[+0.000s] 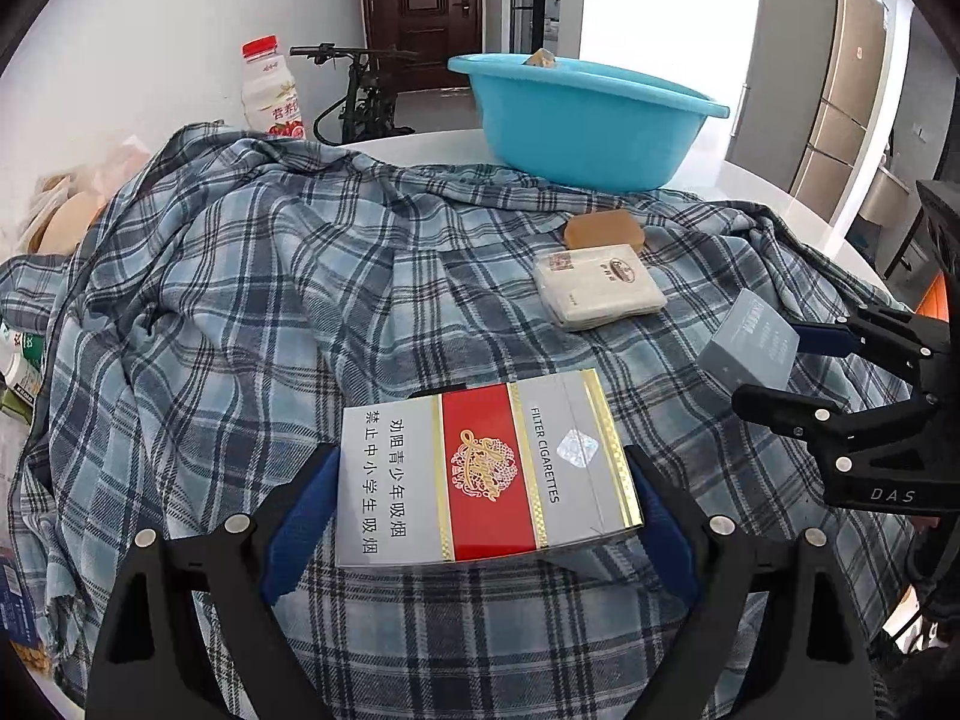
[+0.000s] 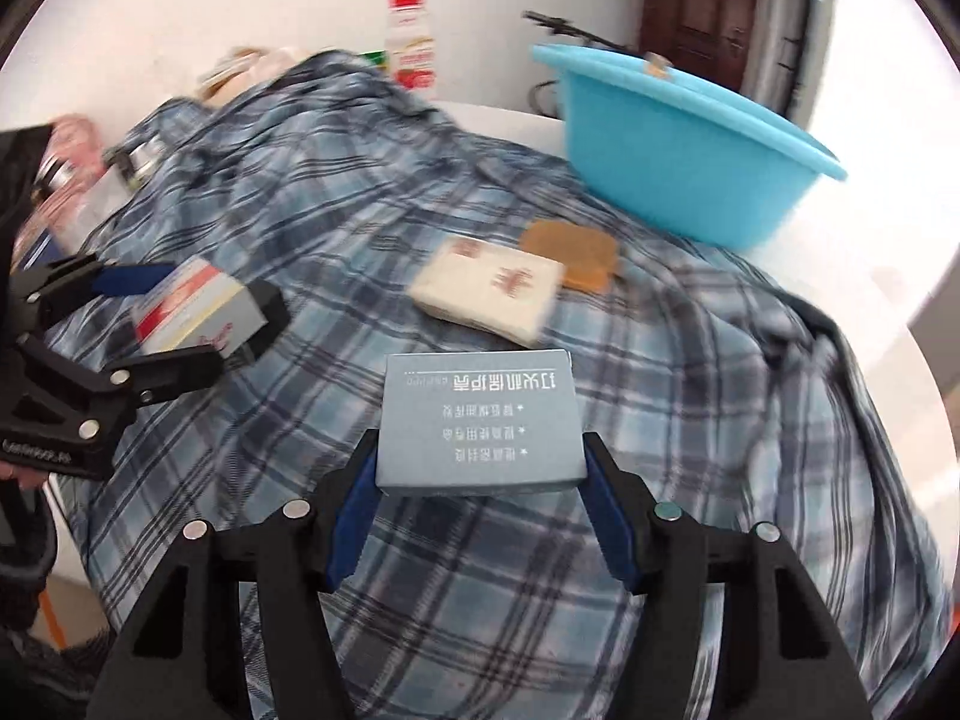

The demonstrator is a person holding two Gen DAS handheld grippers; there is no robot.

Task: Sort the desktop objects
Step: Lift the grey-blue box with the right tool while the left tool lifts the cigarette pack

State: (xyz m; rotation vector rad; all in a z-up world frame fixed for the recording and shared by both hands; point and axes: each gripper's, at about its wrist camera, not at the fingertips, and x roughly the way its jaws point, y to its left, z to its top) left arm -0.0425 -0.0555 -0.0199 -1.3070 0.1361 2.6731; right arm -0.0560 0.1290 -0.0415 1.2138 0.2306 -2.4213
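bright daylight glares white at upper right; fisheye bends edges; right wrist view motion-blurred.

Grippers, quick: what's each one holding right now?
Left gripper: closed on the red and silver cigarette pack, lifted above the plaid cloth.
Right gripper: closed on the grey-blue box.

Home interior, living/dining area. Evidence: dark wooden entry door (image 1: pixel 423 6) with handle lock in the far wall, tall multi-door fridge (image 1: pixel 822 72) at right, bike (image 1: pixel 360 90) parked by the door. White round table (image 1: pixel 780 192) draped with a blue plaid cloth (image 1: pixel 240 300); blue plastic basin (image 1: pixel 588 120) at its far edge, yogurt-drink bottle (image 1: pixel 270 90) at the far-left edge, food packets (image 1: pixel 66 210) along the left edge.
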